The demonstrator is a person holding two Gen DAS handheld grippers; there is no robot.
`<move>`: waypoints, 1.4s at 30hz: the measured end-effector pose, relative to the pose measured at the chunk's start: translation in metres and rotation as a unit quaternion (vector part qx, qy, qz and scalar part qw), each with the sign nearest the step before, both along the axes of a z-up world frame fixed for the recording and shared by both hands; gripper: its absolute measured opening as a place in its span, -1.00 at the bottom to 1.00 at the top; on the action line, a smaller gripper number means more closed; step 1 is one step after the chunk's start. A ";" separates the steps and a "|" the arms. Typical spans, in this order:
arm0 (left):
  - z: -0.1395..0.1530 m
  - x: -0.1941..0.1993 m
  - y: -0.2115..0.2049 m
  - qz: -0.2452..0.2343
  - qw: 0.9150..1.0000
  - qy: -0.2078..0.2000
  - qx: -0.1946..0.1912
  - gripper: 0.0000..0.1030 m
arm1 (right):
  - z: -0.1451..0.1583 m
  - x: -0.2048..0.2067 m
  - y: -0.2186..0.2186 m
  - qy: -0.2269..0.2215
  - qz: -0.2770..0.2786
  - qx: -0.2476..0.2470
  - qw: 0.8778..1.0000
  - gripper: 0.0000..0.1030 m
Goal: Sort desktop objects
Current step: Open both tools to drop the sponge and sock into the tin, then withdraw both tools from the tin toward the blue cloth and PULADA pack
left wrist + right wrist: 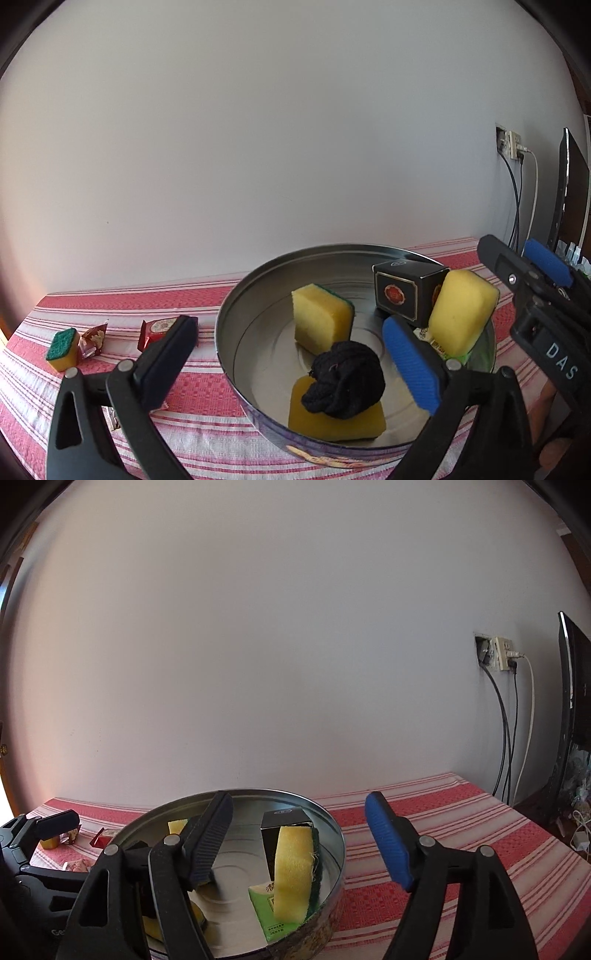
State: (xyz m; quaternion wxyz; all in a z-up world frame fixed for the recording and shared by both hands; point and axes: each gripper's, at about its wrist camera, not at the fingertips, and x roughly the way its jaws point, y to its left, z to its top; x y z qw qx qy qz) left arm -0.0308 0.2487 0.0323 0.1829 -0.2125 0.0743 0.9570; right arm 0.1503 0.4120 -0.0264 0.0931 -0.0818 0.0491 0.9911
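On the red-and-white striped tablecloth, near the table's back edge, sits a round metal tin w/ most of the sorted stuff already inside. Left gripper straddles the tin's left wall, jaws wide apart, nothing between the pads: black pad outside over the cloth, blue pad inside the tin. Below it, at the tin's near side, a black knitted bundle lies on a flat yellow sponge. 2nd sponge w/ green scrub side stands tilted mid-tin. At the tin's back-right, a black box w/ red emblem stands upright; a 3rd yellow sponge leans against the right wall, resting on a green packet.

Right gripper also has jaws apart, not pressing anything: dark pad over the tin, blue pad out past the right rim, leaning sponge between them but untouched.

Left of the tin, still on the cloth: a small green-topped sponge and 2 red snack packets. Wall outlet w/ cables at far right.
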 end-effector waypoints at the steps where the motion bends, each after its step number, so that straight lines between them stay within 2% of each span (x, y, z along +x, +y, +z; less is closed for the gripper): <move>1: 0.000 0.000 -0.001 -0.001 1.000 -0.001 0.001 0.98 | 0.000 0.003 -0.003 0.004 -0.004 0.004 1.000 0.62; 8: 0.002 0.004 -0.026 -0.001 1.000 0.002 0.003 0.98 | -0.001 0.016 -0.029 0.007 -0.008 0.031 0.999 0.64; 12: 0.001 0.010 -0.060 0.005 1.000 0.016 -0.022 0.98 | 0.002 0.018 -0.025 0.002 -0.017 0.032 0.999 0.64; 15: -0.005 0.013 -0.094 0.016 0.999 0.023 -0.044 0.98 | 0.003 0.026 -0.024 0.001 -0.024 0.014 1.000 0.64; 19: -0.012 0.016 -0.143 0.016 0.999 0.004 -0.039 0.98 | 0.006 0.031 -0.022 0.006 -0.021 -0.002 1.000 0.64; 22: -0.016 0.019 -0.171 -0.002 0.999 -0.019 -0.036 0.98 | 0.005 0.032 -0.035 0.004 -0.013 0.008 1.000 0.64; 25: -0.024 0.019 -0.189 -0.025 0.997 -0.041 -0.053 0.98 | 0.005 0.033 -0.053 0.000 0.003 0.024 1.000 0.64; 29: -0.038 0.022 -0.198 -0.042 0.992 -0.060 -0.099 0.98 | 0.005 0.040 -0.085 -0.003 0.047 0.038 0.998 0.64; 34: -0.058 0.012 -0.192 -0.047 0.985 -0.112 -0.121 0.96 | 0.004 0.036 -0.124 -0.035 0.115 0.039 0.992 0.64; 39: -0.070 0.011 -0.181 -0.077 0.978 -0.135 -0.142 0.96 | 0.003 0.035 -0.152 -0.053 0.150 0.051 0.986 0.64; 42: -0.070 0.014 -0.185 -0.083 0.977 -0.134 -0.143 0.95 | 0.001 0.038 -0.162 -0.062 0.164 0.057 0.983 0.64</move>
